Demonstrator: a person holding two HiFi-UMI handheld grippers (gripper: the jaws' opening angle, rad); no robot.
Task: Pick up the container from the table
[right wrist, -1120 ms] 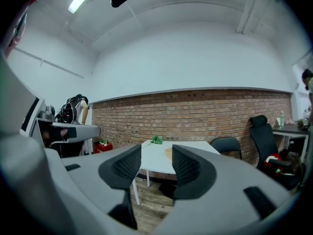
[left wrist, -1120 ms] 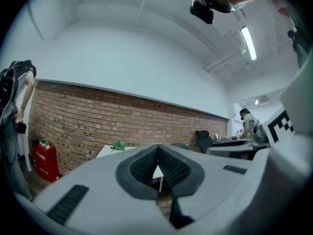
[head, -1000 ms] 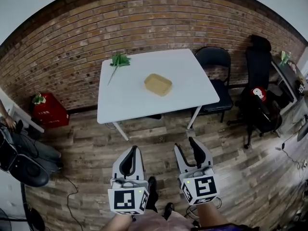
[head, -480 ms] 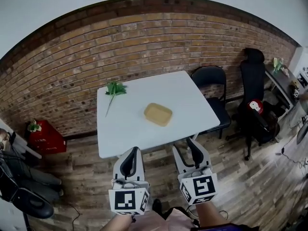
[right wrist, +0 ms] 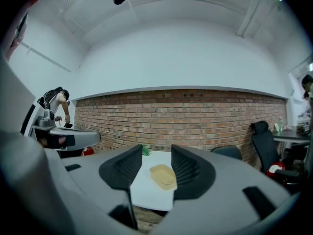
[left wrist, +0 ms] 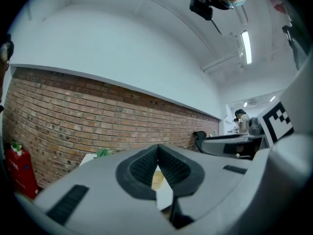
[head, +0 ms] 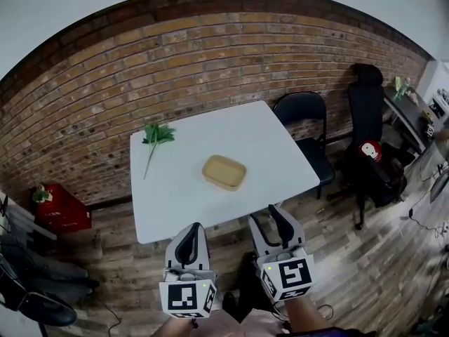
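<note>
Right tongs [head: 265, 216] released, left tongs [head: 190, 230] clenched on nothing, both just short of the table [head: 161, 202] near edge. Container [head: 224, 172] sits mid-table. I'd go in level, straddle its rim, then squeeze.

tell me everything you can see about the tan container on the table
The container is a shallow tan tray with rounded corners and a raised rim, looking like moulded fibre or plastic; nothing shows inside. It sits flat near the middle of the white table, slightly askew to its edges. Only the tabletop touches it: the green sprig lies apart toward a far corner, and the left gripper and the right gripper are short of it.
</note>
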